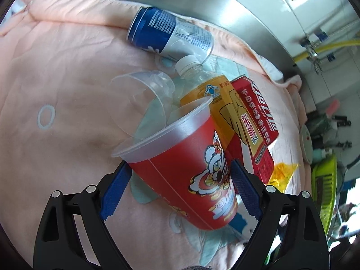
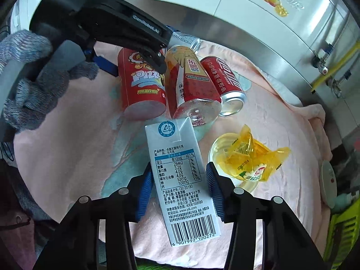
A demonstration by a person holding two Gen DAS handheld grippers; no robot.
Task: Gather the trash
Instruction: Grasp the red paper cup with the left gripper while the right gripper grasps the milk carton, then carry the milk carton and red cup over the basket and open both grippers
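Note:
Trash lies on a pink quilt (image 1: 56, 85). My left gripper (image 1: 180, 175) is open, its blue pads on either side of a red paper cup (image 1: 191, 168) lying on its side; contact is unclear. Beyond it lie a clear plastic cup (image 1: 144, 99), a yellow-labelled bottle (image 1: 216, 96), a red can (image 1: 258, 112) and a blue can (image 1: 166, 33). My right gripper (image 2: 178, 175) is open around a white milk carton (image 2: 180, 180) lying flat. The red cup (image 2: 140, 85), the bottle (image 2: 191, 85) and the red can (image 2: 227, 83) lie ahead of it.
A yellow wrapper (image 2: 252, 157) lies on a clear cup (image 2: 222, 144) right of the carton. A steel counter edge (image 1: 236, 11) and white tiled wall run behind the quilt. A green basket (image 1: 324, 186) stands at the right. The left gripper body (image 2: 101, 18) and gloved hand (image 2: 33, 78) fill the right view's upper left.

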